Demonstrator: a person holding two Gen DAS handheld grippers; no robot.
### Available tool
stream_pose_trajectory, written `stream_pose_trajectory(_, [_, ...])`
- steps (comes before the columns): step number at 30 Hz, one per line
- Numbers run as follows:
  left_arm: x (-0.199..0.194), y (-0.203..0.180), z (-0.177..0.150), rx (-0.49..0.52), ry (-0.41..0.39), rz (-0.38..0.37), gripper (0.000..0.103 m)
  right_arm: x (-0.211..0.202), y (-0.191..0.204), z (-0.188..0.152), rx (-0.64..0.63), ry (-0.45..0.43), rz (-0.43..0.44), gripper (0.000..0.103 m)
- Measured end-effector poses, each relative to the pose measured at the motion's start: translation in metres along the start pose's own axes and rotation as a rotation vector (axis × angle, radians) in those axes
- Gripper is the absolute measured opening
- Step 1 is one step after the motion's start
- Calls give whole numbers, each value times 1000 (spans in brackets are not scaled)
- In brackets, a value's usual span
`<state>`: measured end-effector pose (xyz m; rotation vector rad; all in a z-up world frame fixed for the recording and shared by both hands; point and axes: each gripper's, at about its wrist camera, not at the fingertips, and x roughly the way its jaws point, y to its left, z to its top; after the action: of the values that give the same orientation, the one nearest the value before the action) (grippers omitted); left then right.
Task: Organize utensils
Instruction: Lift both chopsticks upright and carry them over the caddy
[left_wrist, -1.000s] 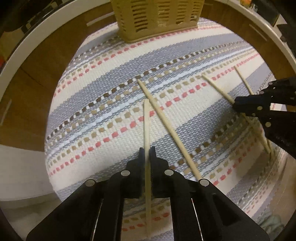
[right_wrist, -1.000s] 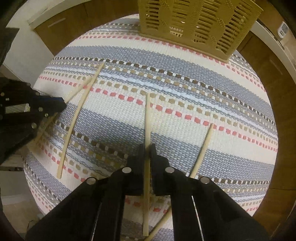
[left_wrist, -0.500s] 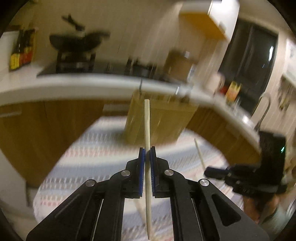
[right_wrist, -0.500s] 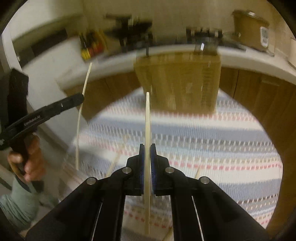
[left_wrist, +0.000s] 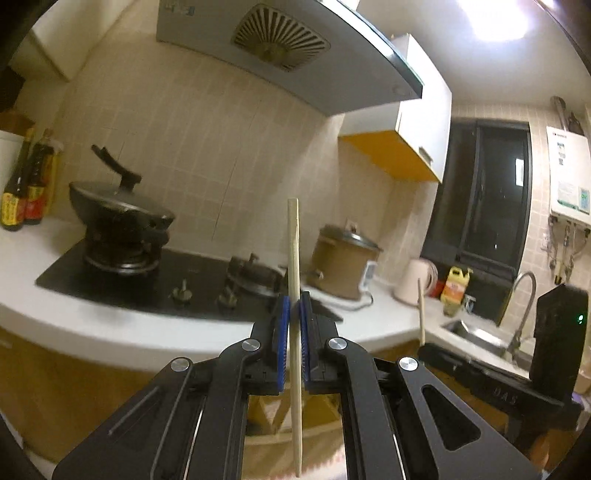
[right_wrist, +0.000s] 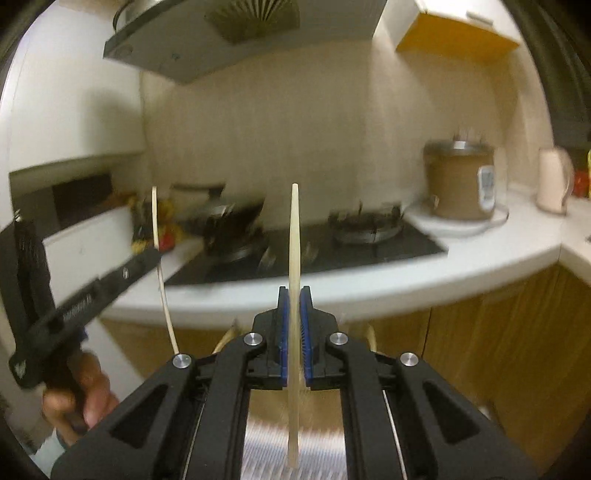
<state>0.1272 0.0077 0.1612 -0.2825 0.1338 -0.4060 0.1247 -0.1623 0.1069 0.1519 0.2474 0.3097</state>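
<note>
Left gripper (left_wrist: 294, 310) and right gripper (right_wrist: 294, 302), jaws each clamping one chopstick (left_wrist: 293, 258) (right_wrist: 294, 236) upright, likely for dropping end-first into a holder.

A second ago both cameras look down on the striped woven mat; now they face the kitchen wall. The left black two-finger gripper (left_wrist: 294, 295) has swung up, so its pale wooden chopstick (left_wrist: 294, 266) points to 12 o'clock before the black stovetop (left_wrist: 147, 280) instead of lying on the mat. The right black two-finger gripper (right_wrist: 294, 290) has risen likewise, its tapered wooden chopstick (right_wrist: 294, 236) lifted upright toward 12 o'clock.
</note>
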Motion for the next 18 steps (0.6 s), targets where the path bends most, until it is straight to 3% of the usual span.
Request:
stream_pose_trajectory(7, [39,6,-6,9,-45,12,4,27,-16,23,11,-133,-46,4])
stream_pose_trajectory(18, [67,14,-36,82,-71,105,4,60,-20,-9,-56,-184,-134,4])
